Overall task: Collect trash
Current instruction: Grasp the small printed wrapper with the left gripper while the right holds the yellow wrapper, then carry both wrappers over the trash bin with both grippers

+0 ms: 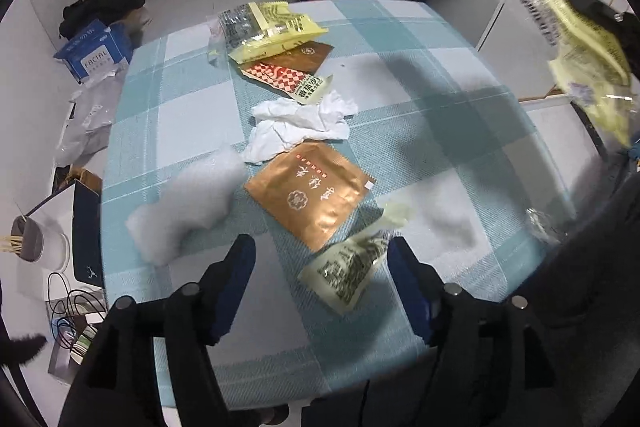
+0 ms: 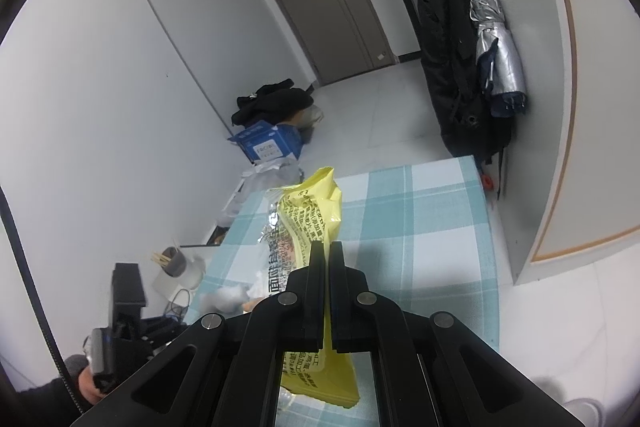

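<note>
Your right gripper (image 2: 326, 247) is pressed together on a yellow wrapper (image 2: 310, 223), which hangs lifted off the table (image 2: 440, 227); in the left wrist view that same wrapper shows blurred at the upper right of the frame, so I judge you are mid-carry with one piece of trash; no bin shows in either view, so I cannot tell where it should go.

Your left gripper (image 1: 320, 259) is spread wide and holds nothing; it hovers low in the frame over a small pale sachet (image 1: 348, 267), which lies between the fingers on the cloth.

The rest waits up the middle of the frame: a brown packet (image 1: 312, 191) touching a crumpled white tissue (image 1: 300, 125), a red checked wrapper (image 1: 280, 73), and another yellow bag (image 1: 272, 27) at the top; a white fluffy wad (image 1: 184, 211) lies left of centre.

Next, I think, you lower the left gripper and close it on the sachet; it lies flat, so come in shallow at an edge.
</note>
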Action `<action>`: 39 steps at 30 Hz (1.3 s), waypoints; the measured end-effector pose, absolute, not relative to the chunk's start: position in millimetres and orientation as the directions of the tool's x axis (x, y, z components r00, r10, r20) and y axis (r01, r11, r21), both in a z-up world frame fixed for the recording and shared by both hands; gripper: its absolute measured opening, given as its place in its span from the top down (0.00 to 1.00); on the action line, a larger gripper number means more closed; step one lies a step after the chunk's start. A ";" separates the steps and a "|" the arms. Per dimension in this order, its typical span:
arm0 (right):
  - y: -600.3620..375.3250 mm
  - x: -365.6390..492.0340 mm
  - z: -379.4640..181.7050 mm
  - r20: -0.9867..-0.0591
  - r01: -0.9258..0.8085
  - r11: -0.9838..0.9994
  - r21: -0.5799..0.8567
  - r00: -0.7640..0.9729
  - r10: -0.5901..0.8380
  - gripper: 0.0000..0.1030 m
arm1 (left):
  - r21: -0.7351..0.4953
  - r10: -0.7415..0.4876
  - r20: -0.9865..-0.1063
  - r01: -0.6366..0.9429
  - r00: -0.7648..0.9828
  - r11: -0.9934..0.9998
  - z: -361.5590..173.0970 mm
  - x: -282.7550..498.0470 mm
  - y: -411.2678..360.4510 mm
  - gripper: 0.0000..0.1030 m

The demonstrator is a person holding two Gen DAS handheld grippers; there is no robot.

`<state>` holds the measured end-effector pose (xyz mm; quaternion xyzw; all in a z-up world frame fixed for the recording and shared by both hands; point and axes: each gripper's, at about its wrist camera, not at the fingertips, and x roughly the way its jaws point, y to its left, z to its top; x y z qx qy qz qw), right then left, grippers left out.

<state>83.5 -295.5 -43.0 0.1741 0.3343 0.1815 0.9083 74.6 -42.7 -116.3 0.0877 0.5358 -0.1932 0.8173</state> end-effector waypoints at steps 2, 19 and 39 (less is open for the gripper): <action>-296.1 83.3 -43.0 -0.544 -0.214 0.874 0.436 0.711 0.445 0.99 | -0.054 -0.210 -0.919 0.422 0.334 0.905 -123.3 77.4 -48.2 0.37; -302.5 82.3 -38.9 -0.534 -0.221 0.867 0.447 0.711 0.457 0.98 | -0.034 -0.201 -0.937 0.498 0.286 0.866 -131.3 59.0 -70.9 0.80; -320.0 71.5 -31.8 -0.509 -0.158 0.865 0.477 0.753 0.418 0.98 | -0.360 -0.446 -0.862 0.330 0.241 0.873 -106.5 69.1 -30.3 0.81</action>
